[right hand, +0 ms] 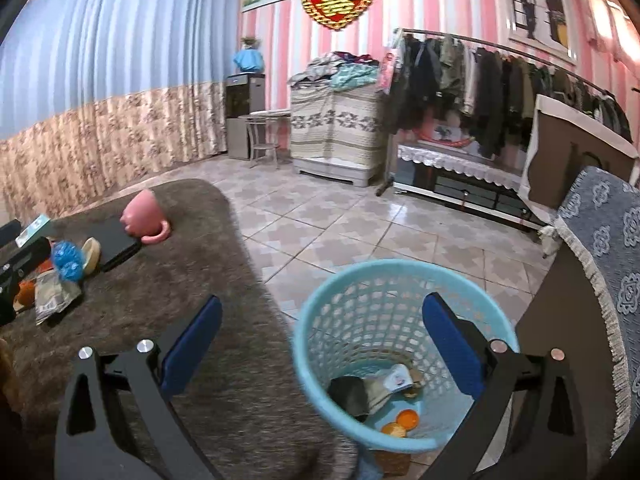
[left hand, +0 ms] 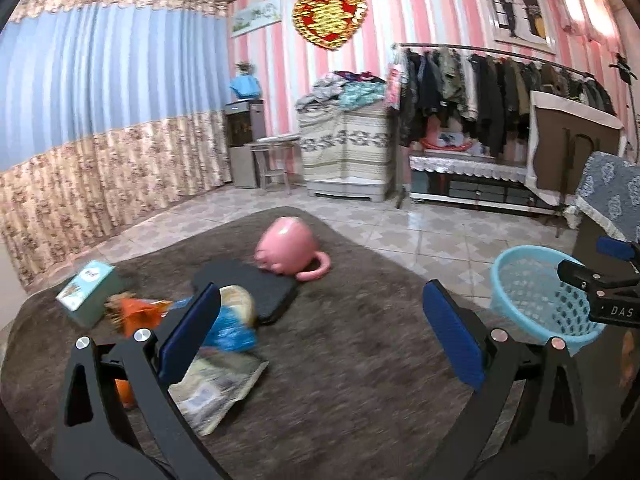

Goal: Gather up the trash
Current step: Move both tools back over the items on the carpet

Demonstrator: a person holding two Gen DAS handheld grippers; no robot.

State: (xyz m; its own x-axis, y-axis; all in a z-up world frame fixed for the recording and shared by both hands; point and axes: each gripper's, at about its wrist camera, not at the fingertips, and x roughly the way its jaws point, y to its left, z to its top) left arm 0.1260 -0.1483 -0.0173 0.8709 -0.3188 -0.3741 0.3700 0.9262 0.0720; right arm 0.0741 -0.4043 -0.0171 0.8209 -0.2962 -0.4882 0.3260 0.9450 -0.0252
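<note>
My left gripper [left hand: 320, 332] is open and empty above the brown fuzzy table cover [left hand: 340, 380]. Beside its left finger lie a crumpled blue wrapper [left hand: 230, 330], a grey-green flat packet [left hand: 218, 390], an orange wrapper [left hand: 138, 312] and a pale round piece [left hand: 240, 300]. My right gripper [right hand: 320, 340] is open and empty above the light blue basket [right hand: 360, 312]. The basket holds several scraps, among them orange peel [right hand: 400, 422] and a dark wrapper [right hand: 348, 394]. The basket also shows in the left wrist view [left hand: 528, 276], with the right gripper over it.
A pink mug [left hand: 288, 250] lies on its side next to a black pad [left hand: 256, 284]. A small green box [left hand: 88, 292] stands at the table's left. A chair with a blue patterned cover [right hand: 604, 248] is to the right of the basket. Tiled floor lies beyond.
</note>
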